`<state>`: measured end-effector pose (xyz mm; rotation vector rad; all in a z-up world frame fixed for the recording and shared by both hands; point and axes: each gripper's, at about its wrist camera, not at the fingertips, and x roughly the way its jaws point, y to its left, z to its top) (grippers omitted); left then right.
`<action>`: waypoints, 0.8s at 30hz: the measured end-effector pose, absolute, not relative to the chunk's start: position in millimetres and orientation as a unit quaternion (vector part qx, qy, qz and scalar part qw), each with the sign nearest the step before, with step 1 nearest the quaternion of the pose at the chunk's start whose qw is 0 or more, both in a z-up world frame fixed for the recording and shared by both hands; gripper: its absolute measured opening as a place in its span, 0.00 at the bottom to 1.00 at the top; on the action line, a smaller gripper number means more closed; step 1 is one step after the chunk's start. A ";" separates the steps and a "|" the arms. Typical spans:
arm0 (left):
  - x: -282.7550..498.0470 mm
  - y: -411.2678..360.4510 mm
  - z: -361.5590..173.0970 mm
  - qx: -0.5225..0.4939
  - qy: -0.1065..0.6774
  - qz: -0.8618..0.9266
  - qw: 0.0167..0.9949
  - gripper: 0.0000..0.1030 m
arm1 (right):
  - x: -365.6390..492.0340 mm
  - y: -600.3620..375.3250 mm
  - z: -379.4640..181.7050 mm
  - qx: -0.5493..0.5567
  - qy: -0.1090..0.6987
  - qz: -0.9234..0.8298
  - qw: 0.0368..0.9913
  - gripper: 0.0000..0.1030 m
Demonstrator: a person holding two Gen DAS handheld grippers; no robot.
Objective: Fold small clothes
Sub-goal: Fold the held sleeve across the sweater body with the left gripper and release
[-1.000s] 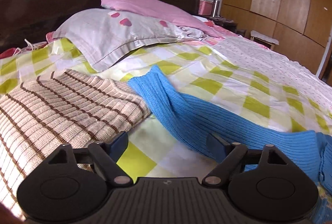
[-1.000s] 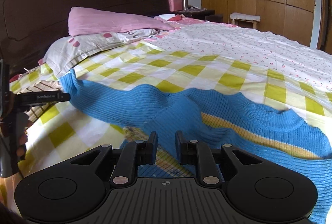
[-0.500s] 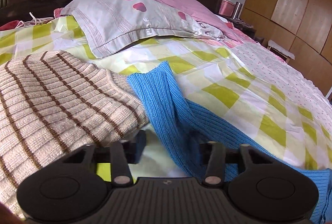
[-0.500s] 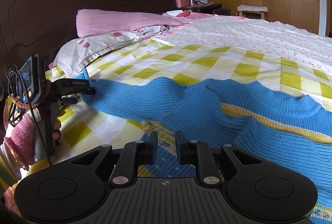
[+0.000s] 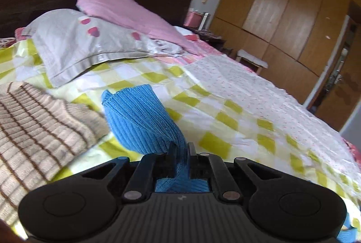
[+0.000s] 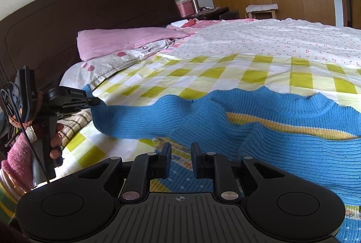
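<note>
A small blue knit sweater [image 6: 270, 130] with a yellow chest stripe lies on the yellow checked bedsheet. My left gripper [image 5: 181, 152] is shut on the cuff end of its blue sleeve [image 5: 140, 119] and holds it lifted off the bed; in the right wrist view the left gripper [image 6: 90, 99] pinches the sleeve tip at the far left. My right gripper [image 6: 180, 152] hovers over the sweater's lower body with its jaws a narrow gap apart and nothing between them.
A folded beige sweater with brown stripes [image 5: 40, 130] lies left of the sleeve. A grey pillow [image 5: 85, 46] and a pink pillow [image 5: 126, 10] lean on the dark headboard [image 6: 90, 17]. A floral sheet [image 6: 270, 44] covers the far bed. Wooden wardrobes [image 5: 282, 17] stand behind.
My left gripper closed on the blue sleeve end and raised it from the bed. My right gripper stayed over the sweater body with the same narrow gap.
</note>
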<state>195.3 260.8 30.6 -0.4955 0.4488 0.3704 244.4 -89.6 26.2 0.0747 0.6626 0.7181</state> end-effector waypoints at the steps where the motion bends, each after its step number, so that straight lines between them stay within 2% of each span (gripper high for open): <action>1: 196.6 249.8 35.6 -0.238 0.217 0.158 0.934 0.14 | 244.1 -92.4 27.3 0.038 0.317 0.343 0.883 0.19; 6: 203.2 173.1 50.0 -0.191 0.223 0.026 0.956 0.14 | 245.3 -109.5 29.9 0.052 0.317 0.320 0.891 0.19; 12: 196.4 96.1 17.5 -0.098 0.291 -0.062 0.950 0.14 | 256.0 -135.3 24.7 0.073 0.336 0.297 0.891 0.21; 16: 184.4 82.1 -2.6 -0.085 0.332 -0.069 0.937 0.17 | 269.6 -141.8 12.0 0.114 0.374 0.305 0.869 0.25; 24: 162.6 96.9 -4.7 -0.101 0.329 -0.058 0.937 0.26 | 279.3 -125.5 2.7 0.165 0.396 0.334 0.839 0.25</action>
